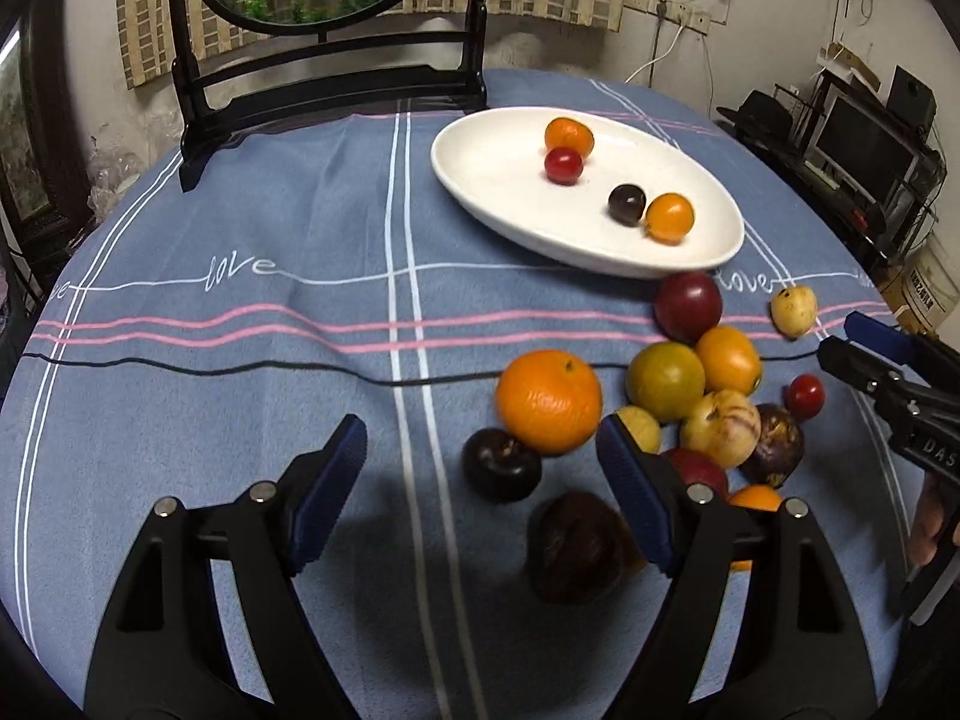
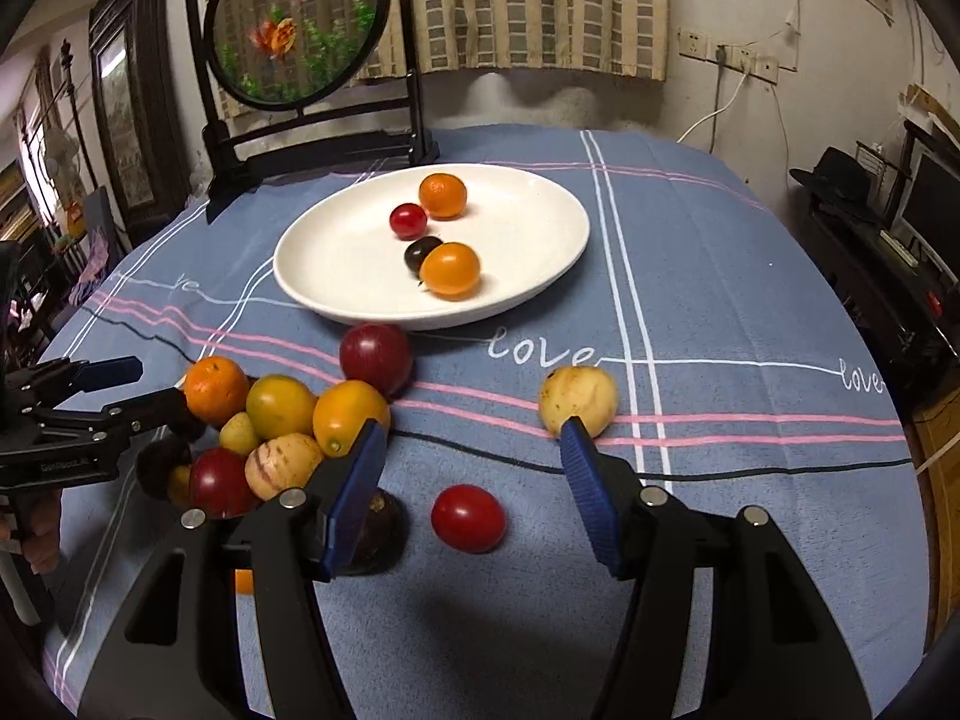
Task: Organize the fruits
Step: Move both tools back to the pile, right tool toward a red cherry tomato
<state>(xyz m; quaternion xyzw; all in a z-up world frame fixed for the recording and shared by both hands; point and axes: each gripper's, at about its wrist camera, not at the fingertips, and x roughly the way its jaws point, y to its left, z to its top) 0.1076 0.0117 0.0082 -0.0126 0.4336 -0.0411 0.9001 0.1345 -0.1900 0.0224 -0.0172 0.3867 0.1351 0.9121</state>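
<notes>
A white oval plate (image 1: 510,192) (image 2: 336,264) holds two small orange fruits, a red tomato (image 1: 563,165) and a dark one. Nearer me lies a pile of loose fruit on the blue cloth. My left gripper (image 1: 480,444) is open over the pile's left side, above a dark plum (image 1: 501,465), with a big orange (image 1: 549,402) just beyond its tips. My right gripper (image 2: 474,438) is open too. A red tomato (image 2: 468,517) lies on the cloth between its fingers, untouched. A pale yellow fruit (image 2: 577,399) sits just past the right fingertip (image 2: 573,429).
A round goldfish screen on a black stand (image 2: 312,150) stands at the table's back. A dark red plum (image 2: 376,358) rests against the plate's near rim. The left gripper (image 2: 156,387) shows at the pile's left. Shelves with a monitor (image 1: 864,138) lie beyond the right edge.
</notes>
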